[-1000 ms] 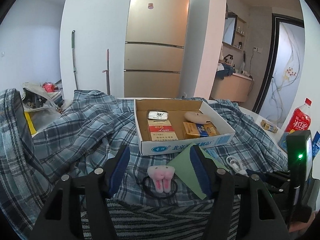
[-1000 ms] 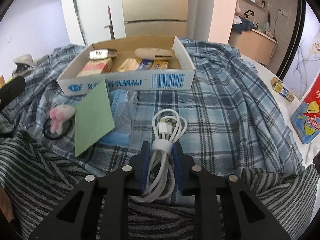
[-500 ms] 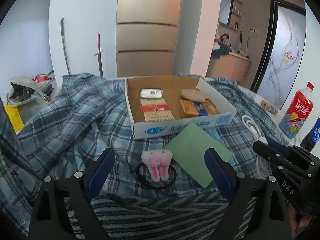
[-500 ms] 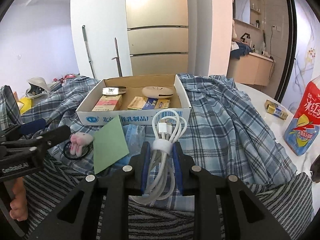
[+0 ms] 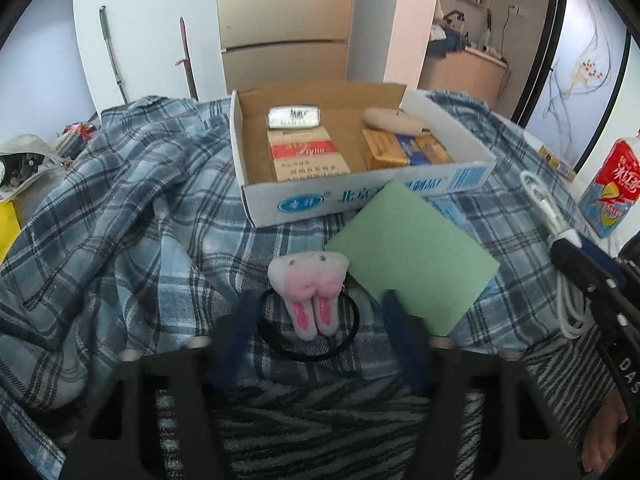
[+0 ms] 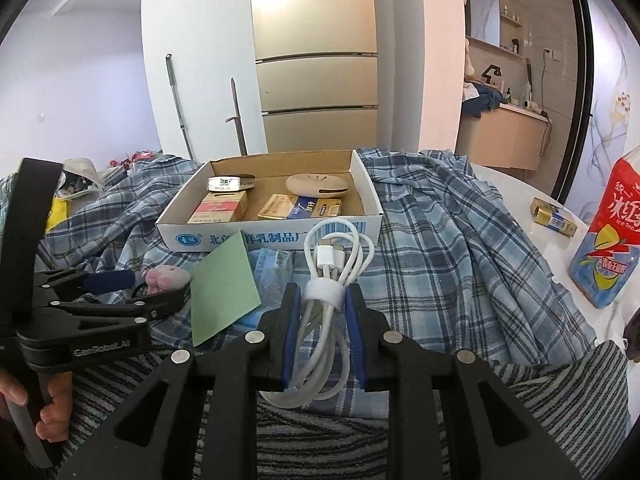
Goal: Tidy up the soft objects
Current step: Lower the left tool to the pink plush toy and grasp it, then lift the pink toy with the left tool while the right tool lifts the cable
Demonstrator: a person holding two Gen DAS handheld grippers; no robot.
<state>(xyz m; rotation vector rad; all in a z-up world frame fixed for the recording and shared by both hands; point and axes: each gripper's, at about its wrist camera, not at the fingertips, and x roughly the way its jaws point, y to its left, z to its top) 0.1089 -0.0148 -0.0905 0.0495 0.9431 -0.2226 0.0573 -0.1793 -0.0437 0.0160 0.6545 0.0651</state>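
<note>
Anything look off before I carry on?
Nothing damaged or spilled. The green card leans askew against the box, overlapping the bunny hair tie. The right gripper holds the cable cleanly.

A white tabletop (image 6: 516, 196) carries a rumpled plaid shirt (image 5: 132, 200), a striped cloth (image 5: 320, 420) and an iced-tea bottle (image 6: 608, 240).

L hand-held gripper (image 5: 316, 312) spread wide; R hand-held gripper (image 6: 322, 300) clamped.

Box at the back, loose stuff in front

Cardboard box (image 5: 360, 196) sits on the plaid shirt (image 5: 132, 208); bunny hair tie (image 5: 308, 292) lies before it, paper sheet (image 5: 412, 256) just right, drink bottle (image 6: 612, 240) far right.
</note>
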